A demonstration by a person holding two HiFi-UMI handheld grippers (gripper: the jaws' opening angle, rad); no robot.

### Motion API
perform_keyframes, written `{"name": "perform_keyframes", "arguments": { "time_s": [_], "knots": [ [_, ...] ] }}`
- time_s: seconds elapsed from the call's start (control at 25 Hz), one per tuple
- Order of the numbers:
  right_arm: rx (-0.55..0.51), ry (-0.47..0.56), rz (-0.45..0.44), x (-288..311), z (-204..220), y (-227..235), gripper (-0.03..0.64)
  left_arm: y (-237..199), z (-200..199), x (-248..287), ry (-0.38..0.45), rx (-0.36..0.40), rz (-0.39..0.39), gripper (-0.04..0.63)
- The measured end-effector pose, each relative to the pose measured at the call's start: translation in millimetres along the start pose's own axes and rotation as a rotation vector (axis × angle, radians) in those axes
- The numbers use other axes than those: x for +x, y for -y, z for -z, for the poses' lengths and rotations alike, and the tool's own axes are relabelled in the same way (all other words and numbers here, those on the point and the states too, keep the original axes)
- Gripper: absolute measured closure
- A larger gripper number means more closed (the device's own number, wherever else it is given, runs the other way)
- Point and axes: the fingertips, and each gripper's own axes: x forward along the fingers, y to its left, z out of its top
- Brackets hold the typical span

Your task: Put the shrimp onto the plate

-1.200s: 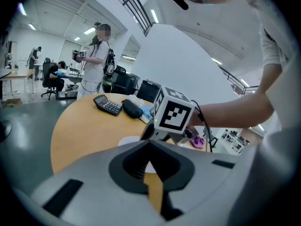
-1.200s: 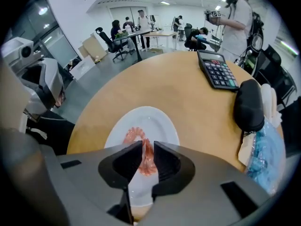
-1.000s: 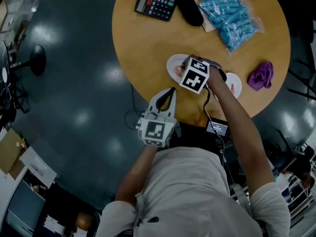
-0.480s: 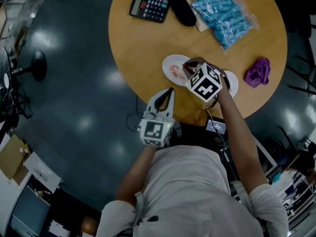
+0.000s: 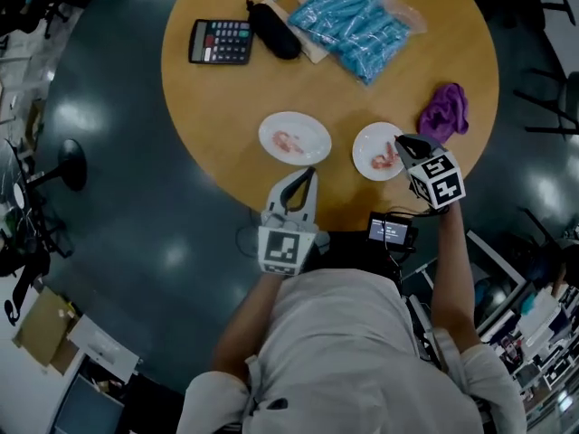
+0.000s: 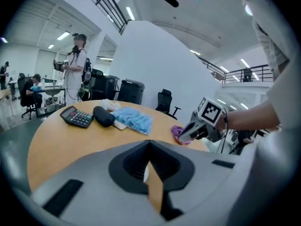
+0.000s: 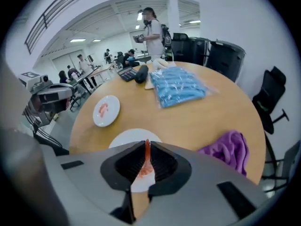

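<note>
Two white plates sit near the front edge of a round wooden table (image 5: 226, 107). The left plate (image 5: 295, 138) (image 7: 106, 110) holds a pink shrimp (image 5: 289, 143). My right gripper (image 5: 404, 142) (image 7: 147, 144) hovers over the right plate (image 5: 369, 161) (image 7: 128, 137), shut on an orange-red shrimp (image 7: 144, 169) pinched between its jaws. A shrimp (image 5: 384, 155) shows over that plate by the jaw tips. My left gripper (image 5: 310, 172) (image 6: 149, 145) rests at the table's front edge below the left plate, shut, holding nothing.
At the back of the table lie a calculator (image 5: 220, 41), a black case (image 5: 274, 30) and a bag of blue items (image 5: 353, 27). A purple cloth (image 5: 443, 111) lies right of the right plate. People stand beyond the table.
My right gripper has moved from the left plate rightward to the right plate. The left gripper has stayed by the table edge.
</note>
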Motion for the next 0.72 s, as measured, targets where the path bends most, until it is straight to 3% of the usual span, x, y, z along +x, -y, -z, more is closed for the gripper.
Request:
{"name": "perform_keyframes", "arguments": {
  "time_s": [0.2,0.72],
  "knots": [
    [0.088,-0.019,0.015,7,37,25,0.574,33,5,17,-0.019,0.011,0.052,0.588],
    [-0.017,-0.099,-0.009,38,40,12,0.572,55,14,18,-0.034,-0.011,0.026,0.588]
  ]
}}
